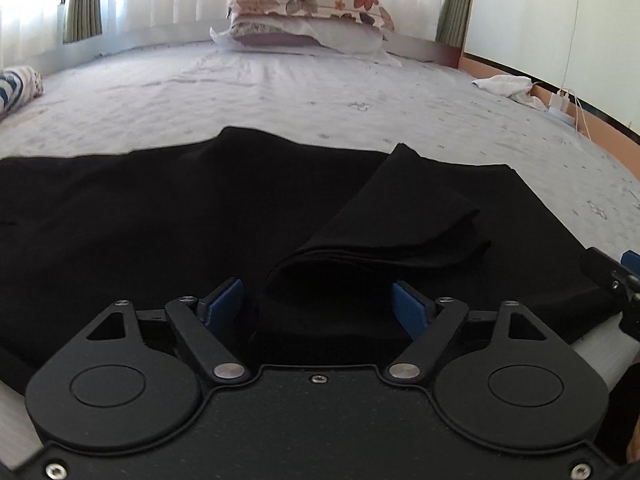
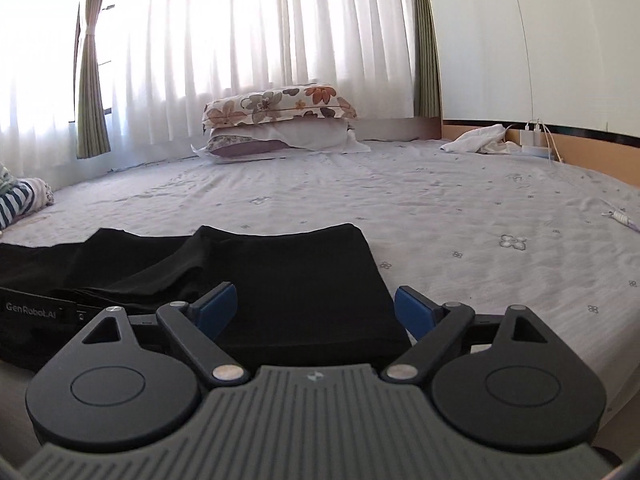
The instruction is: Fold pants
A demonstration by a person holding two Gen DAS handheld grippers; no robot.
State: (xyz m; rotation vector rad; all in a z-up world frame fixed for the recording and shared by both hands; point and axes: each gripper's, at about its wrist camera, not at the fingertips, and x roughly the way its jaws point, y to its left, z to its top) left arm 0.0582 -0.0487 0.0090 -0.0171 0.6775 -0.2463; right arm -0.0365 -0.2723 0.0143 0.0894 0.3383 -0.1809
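Note:
Black pants (image 1: 160, 216) lie flat across the near edge of the bed. A folded-over flap (image 1: 400, 216) of them rises between my left gripper's (image 1: 320, 304) blue pads, which stand wide apart: the gripper is open, with cloth between the jaws but not clamped. In the right wrist view the pants' right end (image 2: 300, 280) lies flat between and ahead of my right gripper's (image 2: 316, 308) open fingers. The left gripper's body (image 2: 36, 308) shows at the left of that view; the right gripper's tip (image 1: 616, 276) shows at the right edge of the left wrist view.
The bed (image 2: 460, 208) has a pale patterned sheet. Two stacked pillows (image 2: 280, 120) sit at the far side by the curtains. A white garment (image 2: 476, 138) and a charger with cable (image 2: 536, 136) lie at the far right. Striped fabric (image 2: 16, 200) lies at the left.

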